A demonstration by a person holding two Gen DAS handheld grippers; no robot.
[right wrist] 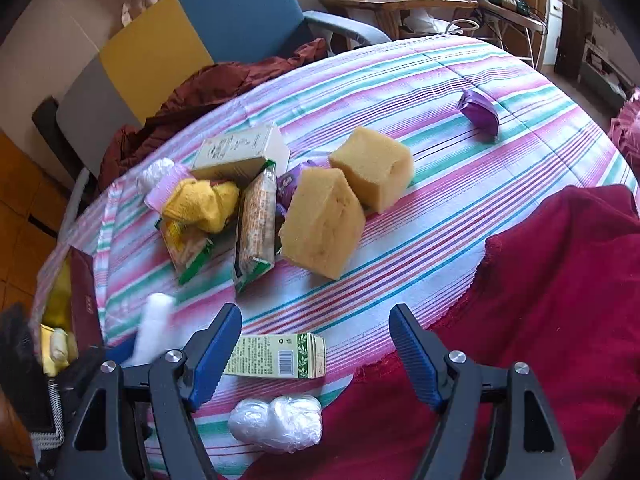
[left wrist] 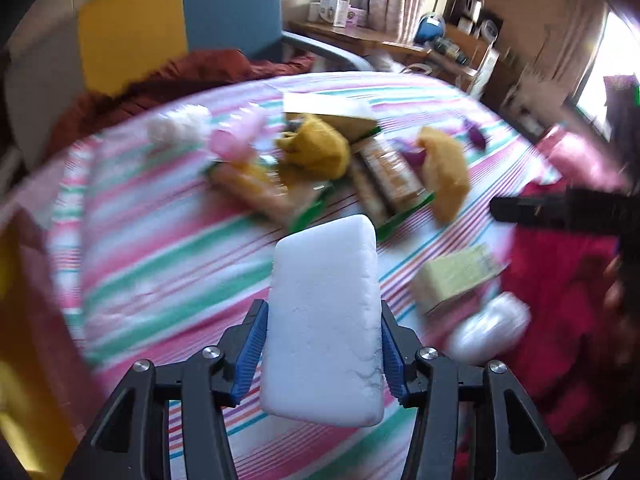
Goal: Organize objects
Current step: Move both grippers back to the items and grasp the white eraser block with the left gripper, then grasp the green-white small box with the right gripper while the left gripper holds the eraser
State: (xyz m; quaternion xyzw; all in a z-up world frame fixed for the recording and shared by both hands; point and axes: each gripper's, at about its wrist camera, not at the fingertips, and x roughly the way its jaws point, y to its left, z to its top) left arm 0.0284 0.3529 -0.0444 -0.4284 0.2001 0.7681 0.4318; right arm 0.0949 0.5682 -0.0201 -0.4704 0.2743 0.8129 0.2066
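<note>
The left hand-held gripper (left wrist: 322,354) clamps a white foam block (left wrist: 324,320), its long axis running toward twelve o'clock above the striped bed (left wrist: 160,272); the right hand-held gripper (right wrist: 316,354) hangs open, the green carton (right wrist: 276,356) just ahead between its jaws.

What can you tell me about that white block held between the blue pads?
The white block looks like a slab of foam or sponge: rectangular, with rounded corners and a slightly grainy surface, plus faint grey cracks near its lower right edge. It stands on end between the left gripper, whose blue ribbed pads press its two long sides, so it is held above the striped cloth. In the right wrist view it appears only as a blurred white shape at the lower left.
</note>
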